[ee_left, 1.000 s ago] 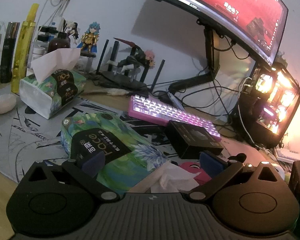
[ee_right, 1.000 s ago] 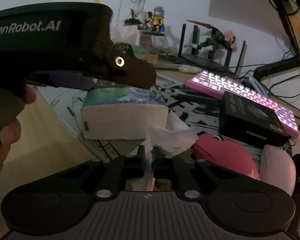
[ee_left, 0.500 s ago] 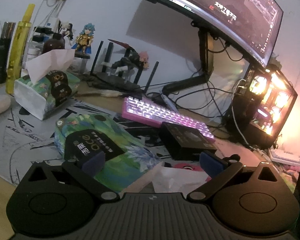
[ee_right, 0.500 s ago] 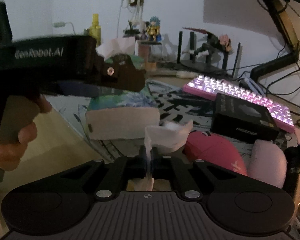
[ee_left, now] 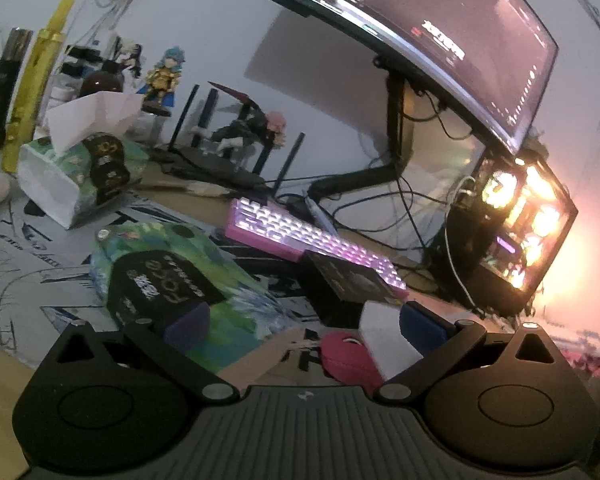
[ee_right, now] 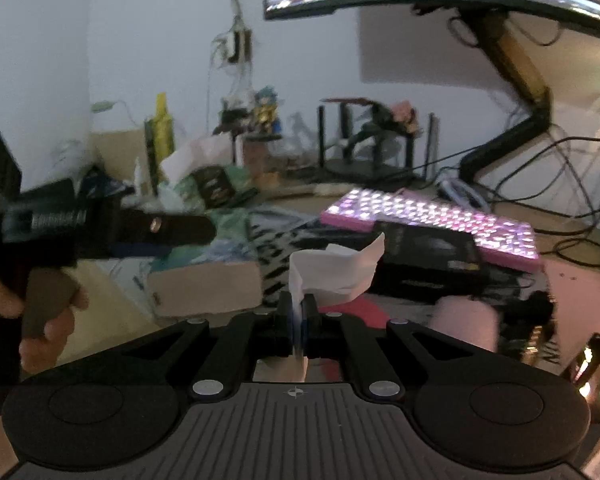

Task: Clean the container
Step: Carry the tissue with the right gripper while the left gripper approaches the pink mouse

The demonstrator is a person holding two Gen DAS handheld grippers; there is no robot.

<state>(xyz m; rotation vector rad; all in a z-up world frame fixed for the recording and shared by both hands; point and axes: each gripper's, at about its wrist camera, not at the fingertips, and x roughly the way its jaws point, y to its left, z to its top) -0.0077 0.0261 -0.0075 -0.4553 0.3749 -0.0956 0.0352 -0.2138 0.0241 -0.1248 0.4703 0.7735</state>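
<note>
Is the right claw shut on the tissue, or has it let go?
Shut on it. The right claw has its fingers pressed together with the white tissue sticking up from between them.

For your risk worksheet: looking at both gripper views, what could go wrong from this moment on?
1. The right gripper pinches only a narrow fold of the white paper tissue; it may tear or slip.
2. The open left gripper hovers over the green printed tissue pack, which could slide towards the pink computer mouse.
</note>
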